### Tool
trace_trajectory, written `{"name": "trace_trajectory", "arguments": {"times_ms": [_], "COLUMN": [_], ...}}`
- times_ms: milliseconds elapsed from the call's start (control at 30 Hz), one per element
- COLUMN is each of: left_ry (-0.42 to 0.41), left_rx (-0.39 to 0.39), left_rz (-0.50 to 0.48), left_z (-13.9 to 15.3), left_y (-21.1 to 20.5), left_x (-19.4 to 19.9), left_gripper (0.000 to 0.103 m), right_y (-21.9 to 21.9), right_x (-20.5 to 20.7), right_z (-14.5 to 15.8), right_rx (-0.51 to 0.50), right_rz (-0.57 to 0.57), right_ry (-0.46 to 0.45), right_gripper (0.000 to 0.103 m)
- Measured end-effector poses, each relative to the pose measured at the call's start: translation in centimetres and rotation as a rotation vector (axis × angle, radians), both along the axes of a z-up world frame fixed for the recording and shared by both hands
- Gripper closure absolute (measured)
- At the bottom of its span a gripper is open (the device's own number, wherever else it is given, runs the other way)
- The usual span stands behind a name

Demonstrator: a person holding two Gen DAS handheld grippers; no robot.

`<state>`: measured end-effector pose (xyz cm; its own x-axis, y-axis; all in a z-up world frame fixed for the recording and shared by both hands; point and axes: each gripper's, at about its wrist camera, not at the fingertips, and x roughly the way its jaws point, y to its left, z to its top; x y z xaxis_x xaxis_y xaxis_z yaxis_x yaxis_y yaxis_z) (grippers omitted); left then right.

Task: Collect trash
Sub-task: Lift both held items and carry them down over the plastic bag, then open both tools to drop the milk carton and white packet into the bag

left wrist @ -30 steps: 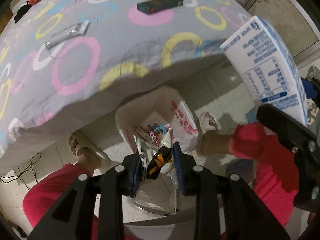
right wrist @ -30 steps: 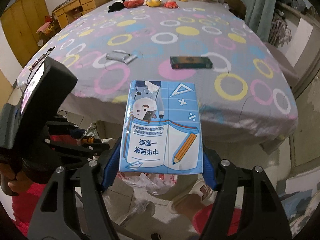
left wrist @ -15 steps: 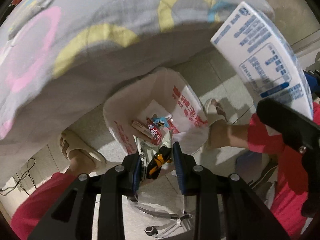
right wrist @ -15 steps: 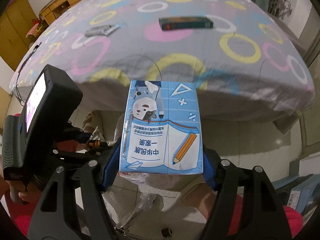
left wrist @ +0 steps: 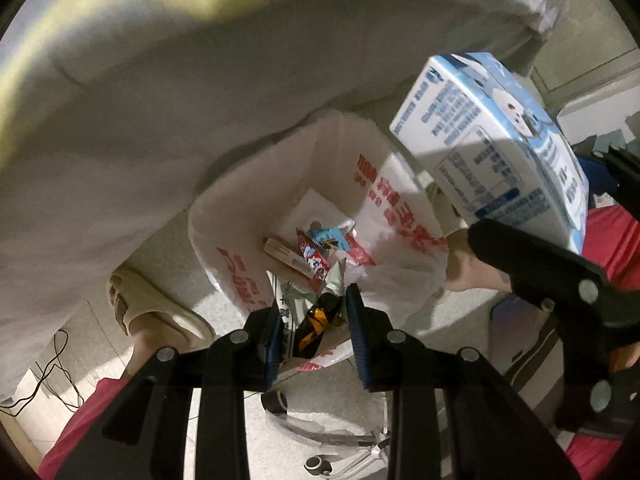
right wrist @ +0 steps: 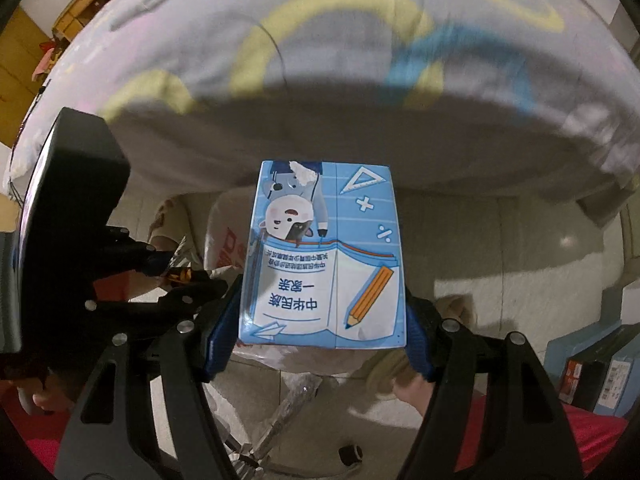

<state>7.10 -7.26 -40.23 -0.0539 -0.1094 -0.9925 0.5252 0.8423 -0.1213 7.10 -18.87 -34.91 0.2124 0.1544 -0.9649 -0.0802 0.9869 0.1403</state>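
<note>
Only the left wrist view looks down into the white plastic bag (left wrist: pixel 400 208), a thin, crinkled sack with red print, its mouth open just below the bed's edge (left wrist: pixel 200 100). Inside it lie a small flat box and glossy red and blue wrappers (left wrist: pixel 316 250). The left gripper (left wrist: pixel 312 332) hangs directly above the bag, its ribbed blue pads pinching a crumpled black-and-orange wrapper (left wrist: pixel 316 326). Only the right wrist view shows the printed face of the blue carton (right wrist: pixel 324 256): a smooth rectangular box with a cartoon figure, a pencil and an open book. The right gripper (right wrist: pixel 320 340) clamps it by its two sides, above the bag's right rim. The bedsheet (right wrist: pixel 320 60) is soft cloth with coloured rings.
</note>
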Motion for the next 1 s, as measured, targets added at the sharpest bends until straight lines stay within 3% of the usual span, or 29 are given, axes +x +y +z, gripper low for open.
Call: {"name": "trace_trajectory", "arguments": {"times_ms": [600,900,1000], "left_ry": [0.129,0.167,0.192], "left_rx": [0.083,0.102,0.107], "left_rz": [-0.031,-0.015,-0.002], "left_z": [-6.4,-8.2,-8.9], "left_y": [-0.7,-1.2,-1.0], "left_x": [0.4,1.0,1.2], "left_gripper": [0.074,0.073,0.067], "right_y": [-0.8,0.3,-0.3], "right_x": [2.7,3.7,4.0], "right_z": [-9.1,-12.2,-12.3], "right_rx": [0.02,0.041,0.061], "right_rz": [-0.039,-0.054,-0.055], "right_ry": [0.166,0.215,0.236], "right_gripper": [0.035,0.035,0.035]}}
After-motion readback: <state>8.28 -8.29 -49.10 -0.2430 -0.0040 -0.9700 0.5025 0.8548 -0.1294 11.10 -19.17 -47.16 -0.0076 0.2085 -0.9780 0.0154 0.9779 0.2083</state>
